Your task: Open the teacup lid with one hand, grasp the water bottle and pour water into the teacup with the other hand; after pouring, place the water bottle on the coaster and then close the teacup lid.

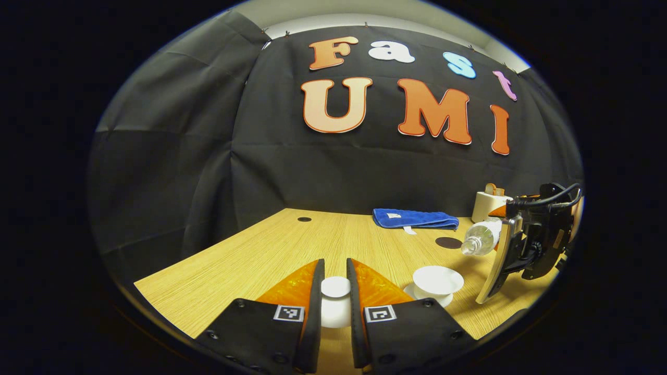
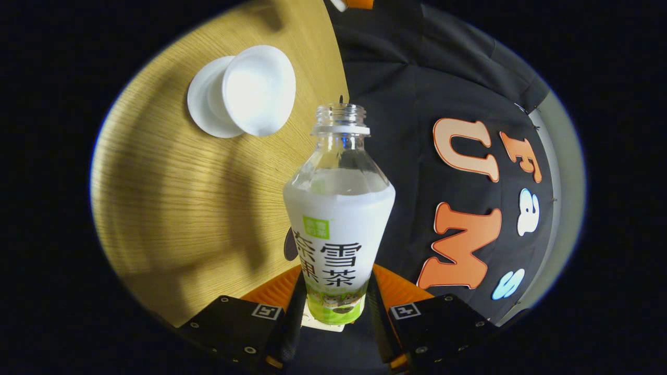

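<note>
In the left gripper view my left gripper (image 1: 335, 264) is shut on the white teacup lid (image 1: 335, 287), held above the wooden table (image 1: 250, 255). The open white teacup (image 1: 437, 279) stands on its saucer just to the right. My right gripper (image 1: 526, 245) hangs beyond it, gripping the tilted water bottle (image 1: 482, 237), whose uncapped mouth points towards the cup. A dark round coaster (image 1: 448, 242) lies behind the cup. In the right gripper view my right gripper (image 2: 337, 291) is shut on the labelled bottle (image 2: 338, 219). The teacup (image 2: 259, 88) and saucer (image 2: 206, 101) lie past its open neck.
A folded blue towel (image 1: 415, 219) lies at the back of the table. A white box (image 1: 489, 205) with an orange piece on top stands at the far right. A small dark hole (image 1: 304, 219) marks the table's back left.
</note>
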A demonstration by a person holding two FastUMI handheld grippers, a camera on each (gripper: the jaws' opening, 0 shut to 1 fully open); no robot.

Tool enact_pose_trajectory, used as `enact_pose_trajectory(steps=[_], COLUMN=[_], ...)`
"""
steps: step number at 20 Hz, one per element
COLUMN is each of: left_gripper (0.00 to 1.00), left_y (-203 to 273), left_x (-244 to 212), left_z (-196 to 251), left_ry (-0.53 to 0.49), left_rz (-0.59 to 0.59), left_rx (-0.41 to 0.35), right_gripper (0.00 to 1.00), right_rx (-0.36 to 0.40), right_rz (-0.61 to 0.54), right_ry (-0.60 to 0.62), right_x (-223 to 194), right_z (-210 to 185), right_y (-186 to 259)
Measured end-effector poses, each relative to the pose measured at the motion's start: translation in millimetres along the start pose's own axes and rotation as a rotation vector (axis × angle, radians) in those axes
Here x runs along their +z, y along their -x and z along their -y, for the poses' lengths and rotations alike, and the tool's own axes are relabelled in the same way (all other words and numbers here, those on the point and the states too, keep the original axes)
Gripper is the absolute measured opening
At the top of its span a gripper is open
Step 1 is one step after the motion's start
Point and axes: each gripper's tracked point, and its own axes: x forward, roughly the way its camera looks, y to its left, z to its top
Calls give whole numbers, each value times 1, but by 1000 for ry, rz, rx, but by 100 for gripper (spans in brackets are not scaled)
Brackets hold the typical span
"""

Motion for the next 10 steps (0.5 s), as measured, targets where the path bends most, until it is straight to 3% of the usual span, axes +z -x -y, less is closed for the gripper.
enact_pose_trajectory(steps=[2, 5, 10], left_gripper=[27, 27, 27], left_y=[1, -2, -2], left_x=[-3, -4, -6], left_z=[-3, -4, -7], left_ry=[0, -3, -15], left_rz=[-6, -8, -8], left_rx=[1, 2, 2], right_gripper=[58, 65, 61], right_rx=[-25, -22, -42], right_rz=[5, 12, 22], right_ry=[44, 81, 138], right_x=[0, -1, -1], right_z=[4, 4, 10], right_y=[-1, -2, -5])
